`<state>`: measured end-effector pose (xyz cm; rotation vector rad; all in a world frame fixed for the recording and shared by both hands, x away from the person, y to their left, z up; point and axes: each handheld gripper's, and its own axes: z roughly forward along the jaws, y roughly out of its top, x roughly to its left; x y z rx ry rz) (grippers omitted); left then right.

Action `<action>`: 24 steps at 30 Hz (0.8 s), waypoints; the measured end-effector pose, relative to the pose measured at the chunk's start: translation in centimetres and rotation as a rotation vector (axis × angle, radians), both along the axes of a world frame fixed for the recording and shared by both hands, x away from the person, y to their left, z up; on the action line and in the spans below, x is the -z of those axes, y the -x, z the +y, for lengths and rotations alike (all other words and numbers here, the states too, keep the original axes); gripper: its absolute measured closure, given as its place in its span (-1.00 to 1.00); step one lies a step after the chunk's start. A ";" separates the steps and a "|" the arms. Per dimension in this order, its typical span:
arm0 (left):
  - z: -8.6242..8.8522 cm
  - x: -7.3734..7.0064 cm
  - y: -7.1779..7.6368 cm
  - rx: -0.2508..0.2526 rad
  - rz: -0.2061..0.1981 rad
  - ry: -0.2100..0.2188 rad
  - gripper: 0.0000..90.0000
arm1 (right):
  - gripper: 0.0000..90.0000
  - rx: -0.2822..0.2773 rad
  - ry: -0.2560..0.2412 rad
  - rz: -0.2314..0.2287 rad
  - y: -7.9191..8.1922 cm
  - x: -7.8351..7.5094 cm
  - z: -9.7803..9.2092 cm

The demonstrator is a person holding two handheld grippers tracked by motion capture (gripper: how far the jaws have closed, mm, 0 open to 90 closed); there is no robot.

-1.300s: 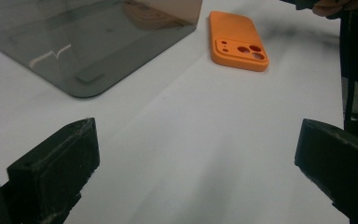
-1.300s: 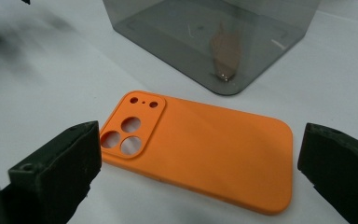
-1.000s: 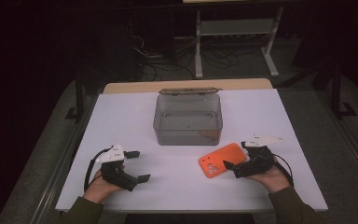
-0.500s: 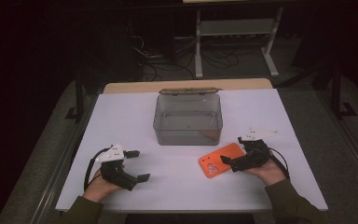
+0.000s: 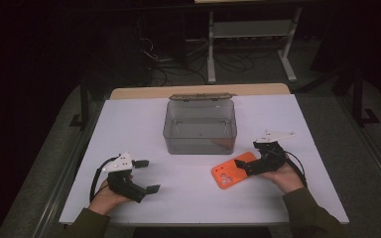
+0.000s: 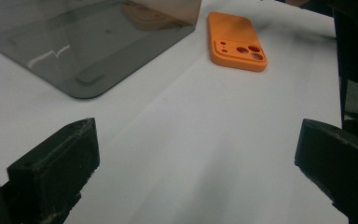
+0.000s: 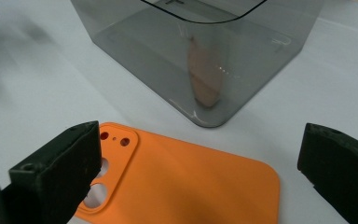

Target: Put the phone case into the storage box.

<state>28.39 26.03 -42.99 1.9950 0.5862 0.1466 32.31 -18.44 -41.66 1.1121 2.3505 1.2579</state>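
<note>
Right claw [image 5: 244, 166], jaws apart, hangs over an orange phone case [image 5: 234, 170] lying flat on the white counter [image 5: 188, 193], just beside a smoky plastic box [image 5: 200, 126]; left claw [image 5: 146, 176] gapes idle; case looks light, thin, flexible; pinch its long edges.
</note>
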 end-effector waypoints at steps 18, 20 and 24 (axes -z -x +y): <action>-0.1 0.1 -0.1 0.003 0.004 0.000 -1.00 | -0.99 0.041 0.023 0.022 -2.0 0.0 -0.5; -0.1 0.1 -0.1 0.002 0.005 0.003 -1.00 | -0.99 0.049 0.028 0.024 -2.2 0.1 -0.5; -0.1 0.1 -0.1 0.000 0.006 0.006 -1.00 | -0.97 0.068 0.047 0.026 -2.8 0.1 -0.6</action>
